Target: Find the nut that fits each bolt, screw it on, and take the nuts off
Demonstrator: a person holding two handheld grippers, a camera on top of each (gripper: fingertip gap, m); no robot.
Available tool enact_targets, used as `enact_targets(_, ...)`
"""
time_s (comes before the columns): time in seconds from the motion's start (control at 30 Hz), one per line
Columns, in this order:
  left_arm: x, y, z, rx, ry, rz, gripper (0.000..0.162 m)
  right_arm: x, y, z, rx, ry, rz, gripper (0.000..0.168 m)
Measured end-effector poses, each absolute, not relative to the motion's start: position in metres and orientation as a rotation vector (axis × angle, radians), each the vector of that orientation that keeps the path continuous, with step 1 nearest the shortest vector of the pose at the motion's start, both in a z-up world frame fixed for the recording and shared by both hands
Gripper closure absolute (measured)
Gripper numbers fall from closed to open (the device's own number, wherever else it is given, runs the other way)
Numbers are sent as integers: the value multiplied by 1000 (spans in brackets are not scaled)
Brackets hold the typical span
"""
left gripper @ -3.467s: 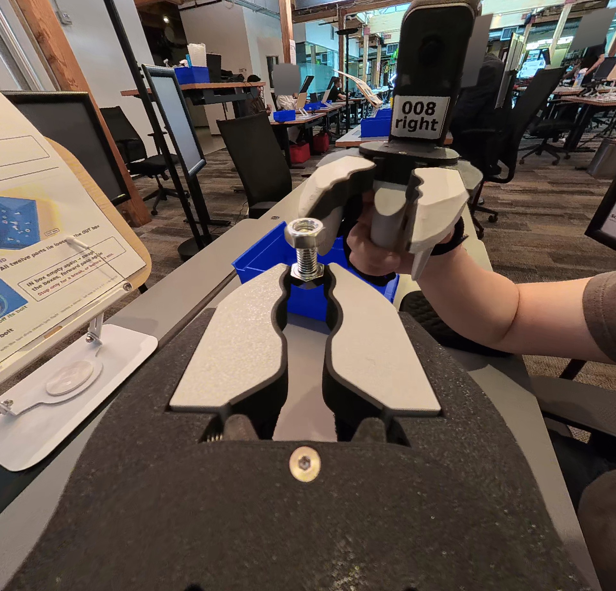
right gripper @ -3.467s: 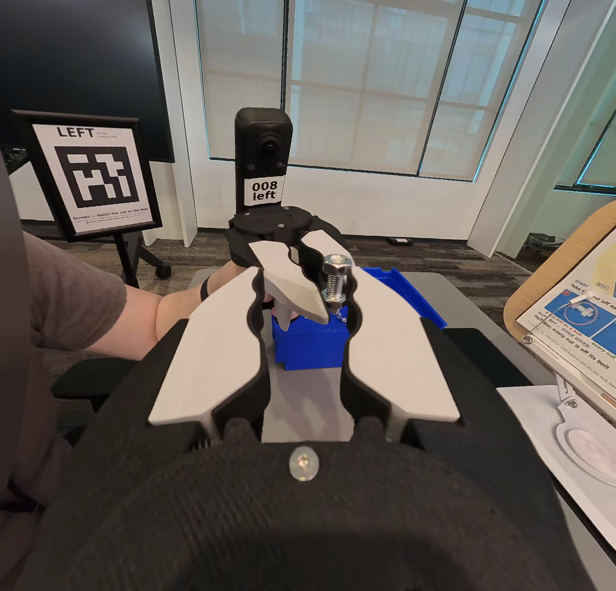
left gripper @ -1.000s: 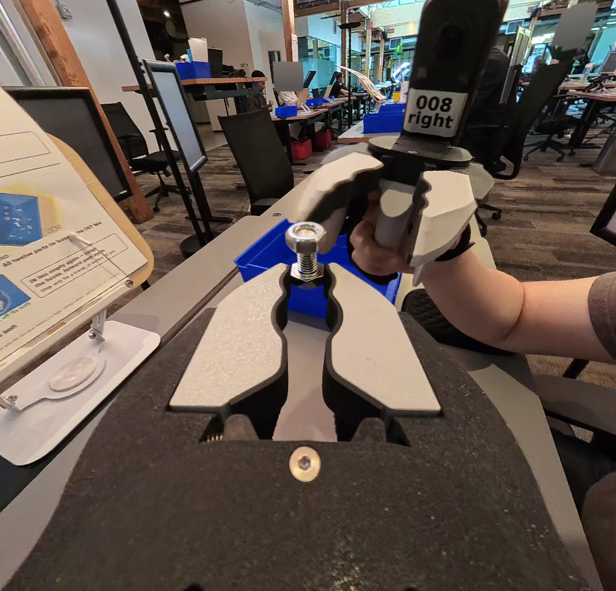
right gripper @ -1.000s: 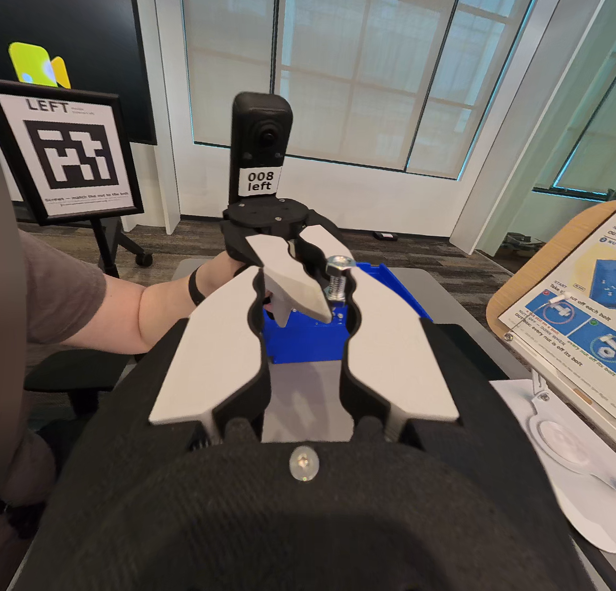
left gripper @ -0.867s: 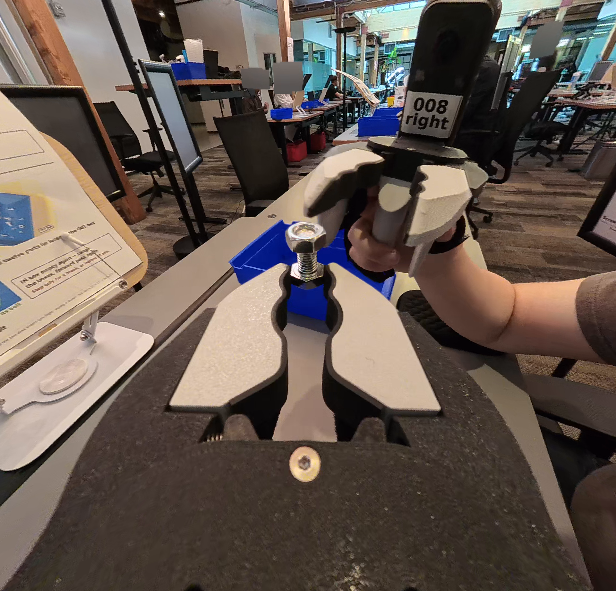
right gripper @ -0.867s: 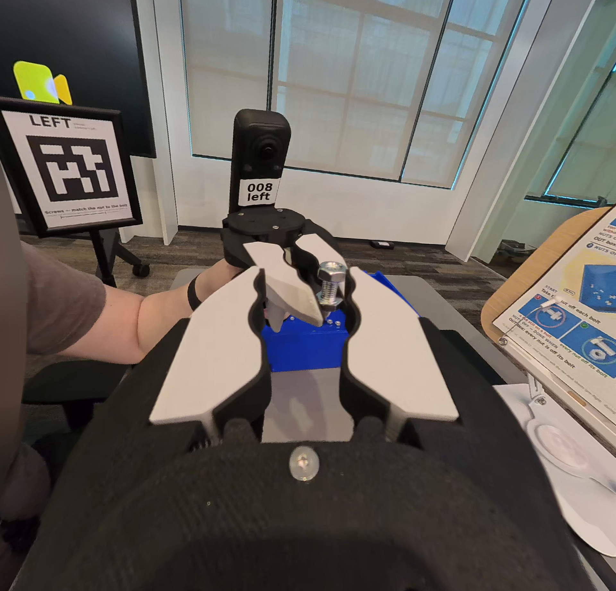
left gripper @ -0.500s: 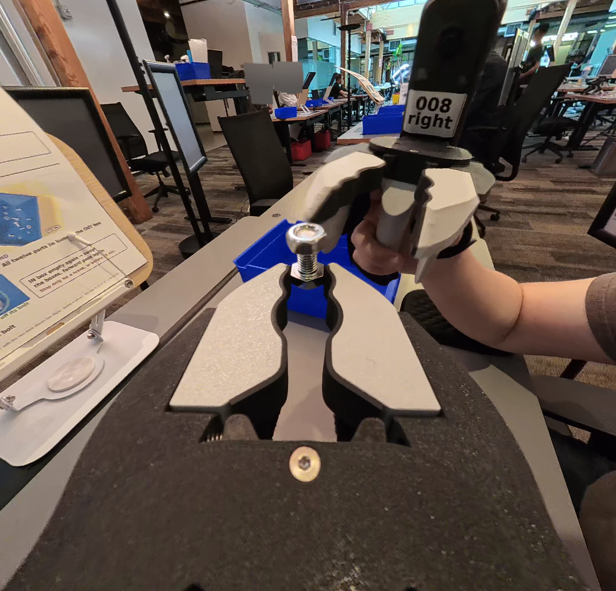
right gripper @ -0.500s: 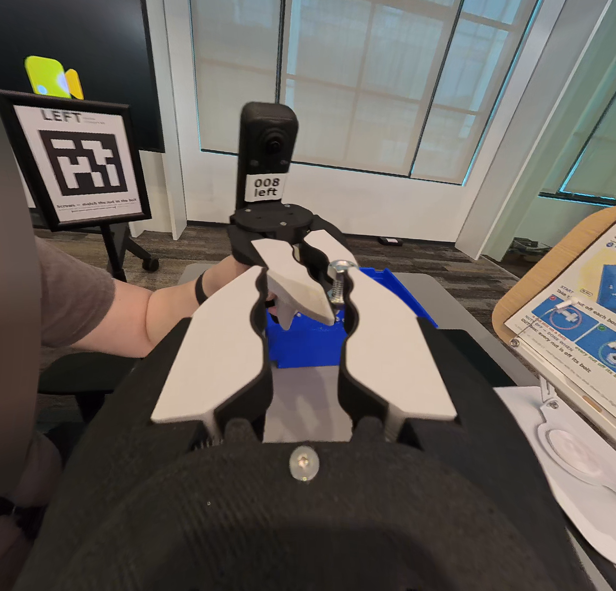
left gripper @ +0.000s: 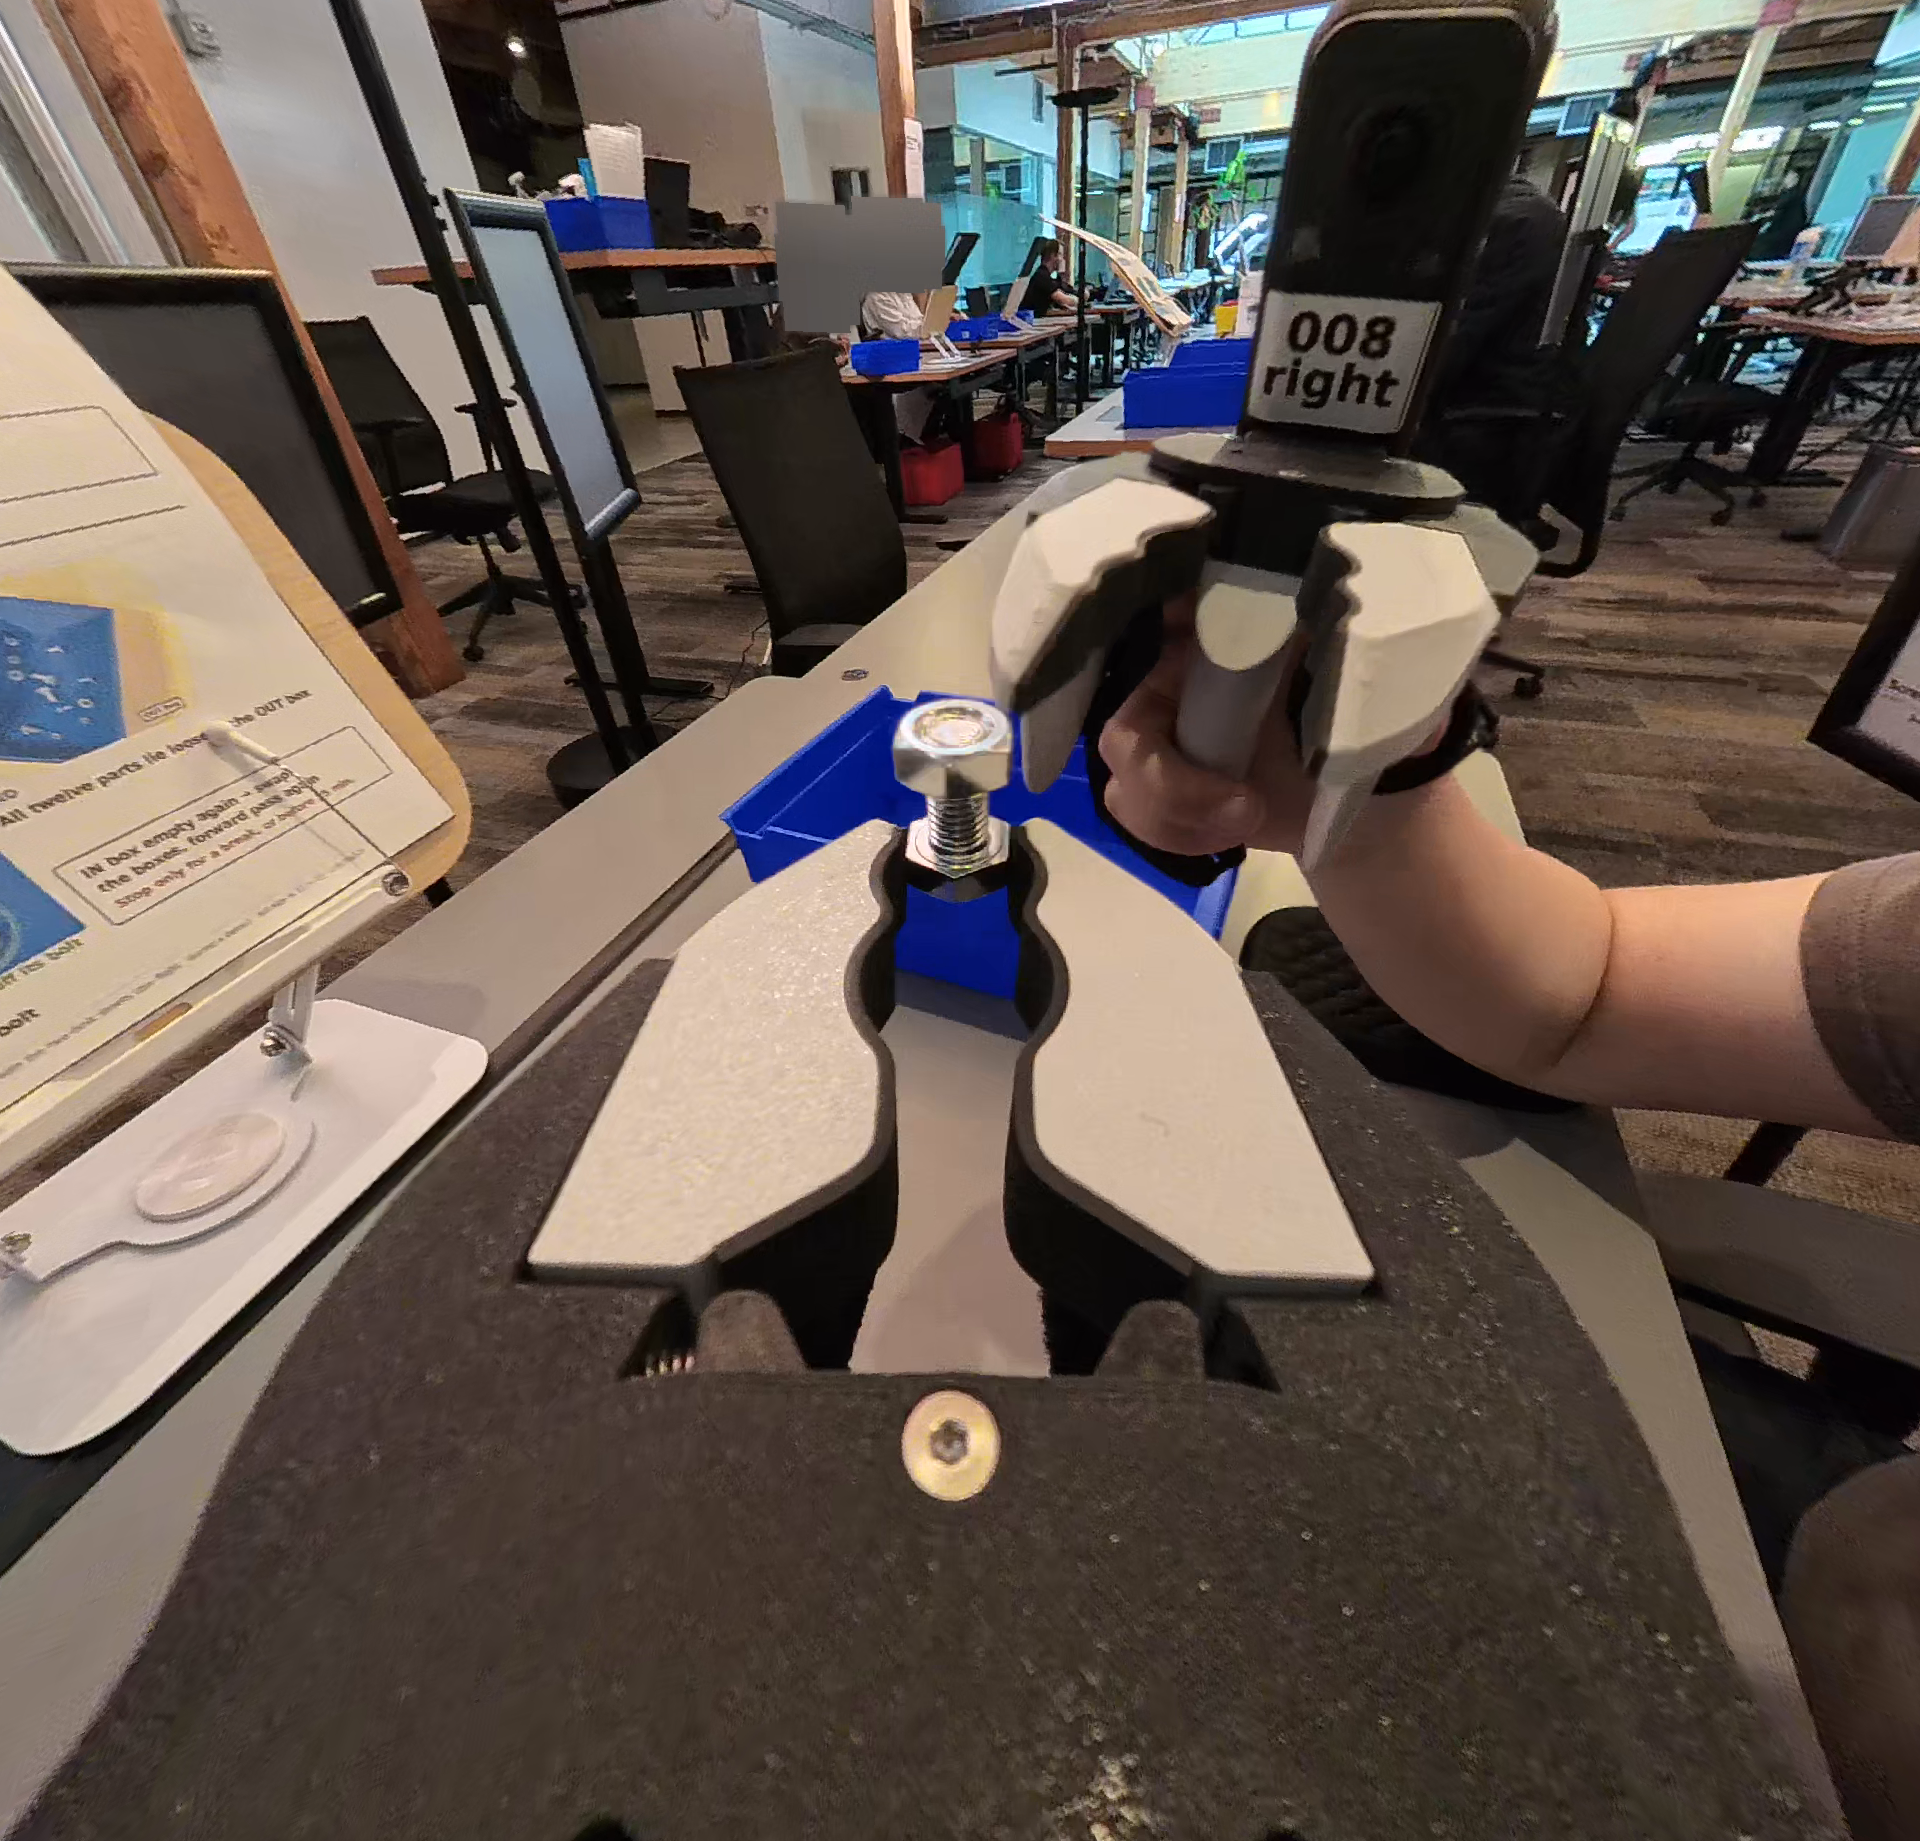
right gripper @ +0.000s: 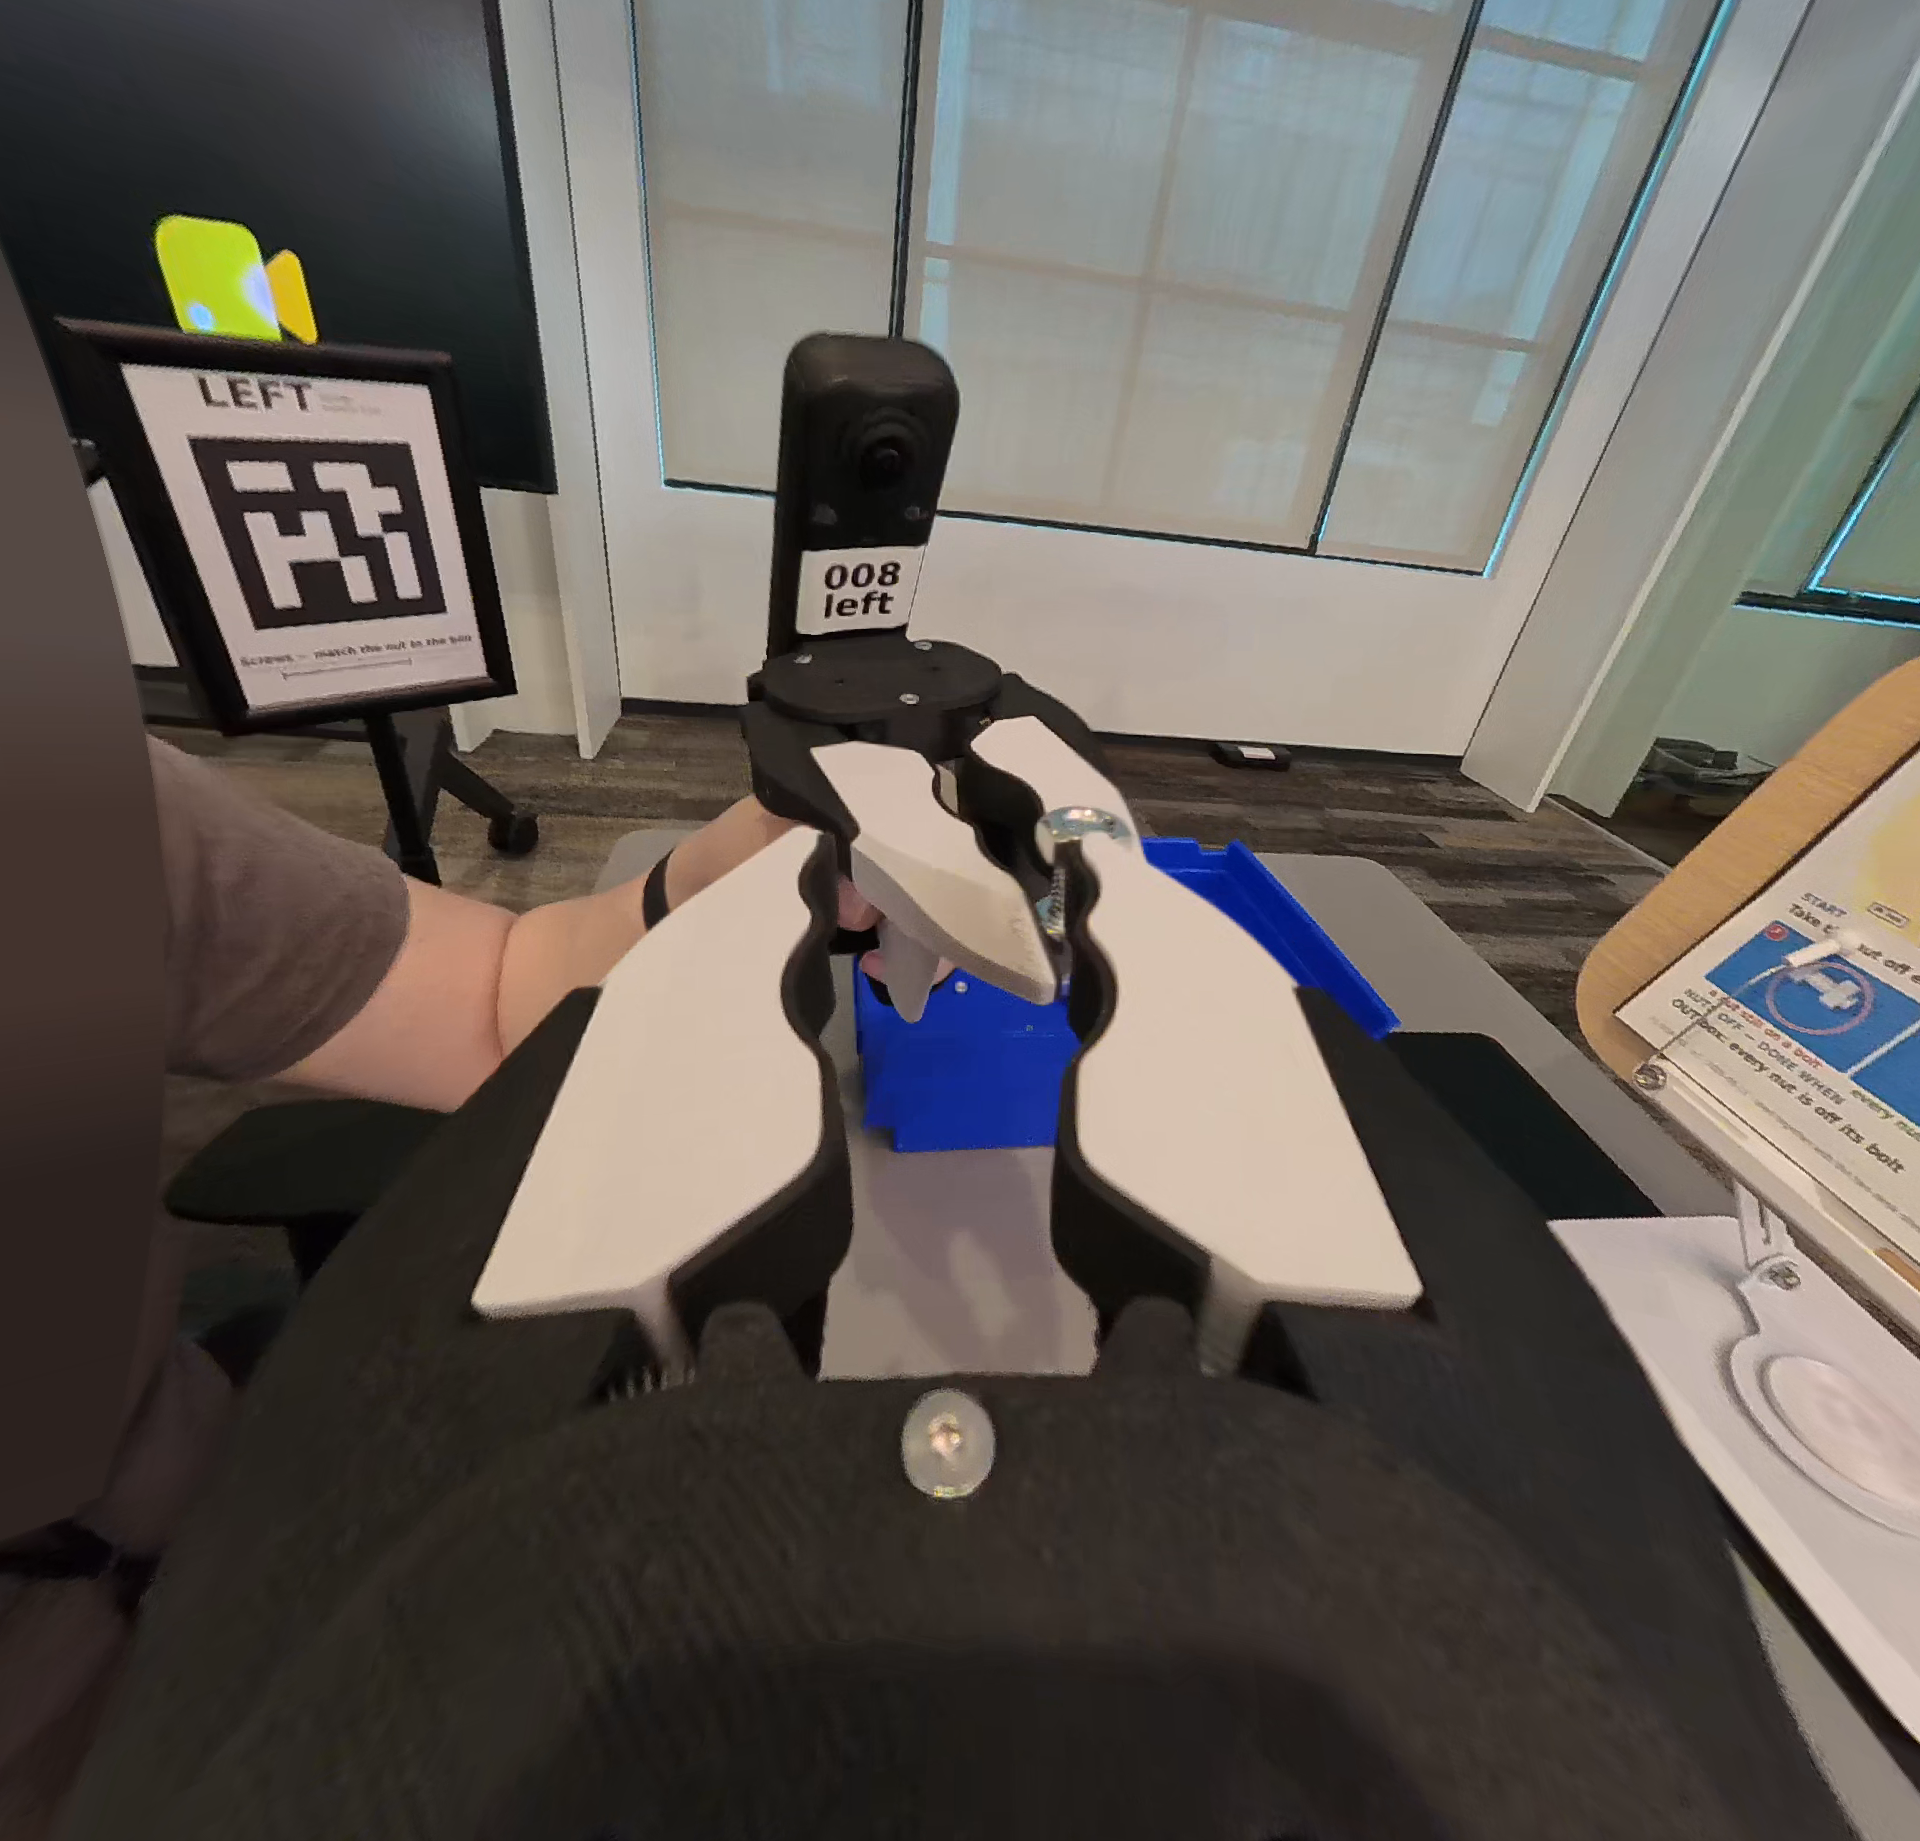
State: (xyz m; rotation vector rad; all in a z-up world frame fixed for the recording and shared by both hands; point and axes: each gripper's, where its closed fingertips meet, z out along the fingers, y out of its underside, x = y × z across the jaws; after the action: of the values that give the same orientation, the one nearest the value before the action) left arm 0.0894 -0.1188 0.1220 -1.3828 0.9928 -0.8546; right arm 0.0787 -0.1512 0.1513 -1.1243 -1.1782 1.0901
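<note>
- Two white-fingered handheld grippers meet above a grey table [left gripper: 582, 918], seen here from the left wrist view.
- At far left, a laminated instruction sheet on a tilted wooden board [left gripper: 156, 752] stands on a white base plate [left gripper: 208, 1168].
- Centre: the left gripper [left gripper: 954, 872] is clamped on a silver hex nut [left gripper: 954, 859]; a silver hex-head bolt [left gripper: 951, 752] threaded in it rises upright, head on top.
- Behind it, a blue plastic bin [left gripper: 821, 804] sits on the table, partly hidden by both grippers.
- Right: the right gripper [left gripper: 1174, 783], held in a person's hand [left gripper: 1174, 794], has its fingers spread wide; one fingertip [left gripper: 1039, 752] hangs just beside the bolt head.
- From the right wrist view, the near finger of the left gripper [right gripper: 1044, 924] hides most of the bolt [right gripper: 1081, 825].
</note>
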Motion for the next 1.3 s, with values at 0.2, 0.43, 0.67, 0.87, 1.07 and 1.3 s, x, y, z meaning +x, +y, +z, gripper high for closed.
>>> enact_targets(0.2,99,-128,118,-1374,1047,-867,144,74,-144,148,-1140,-1144,1090,112)
enact_targets(0.43,89,-117,122,-1388,984,-853,144,76,-151,148,-1123,-1193,1058,119)
enact_targets(0.67,99,-128,119,-1373,1044,-875,144,72,-147,146,-1132,-1168,1052,109)
enact_targets(0.87,89,-119,121,-1395,992,-863,144,73,-150,144,-1146,-1215,1003,115)
enact_targets(1.07,98,-128,120,-1382,1034,-885,144,73,-147,148,-1129,-1179,980,98)
enact_targets(1.3,90,-119,122,-1393,985,-867,144,64,-155,140,-1130,-1240,972,89)
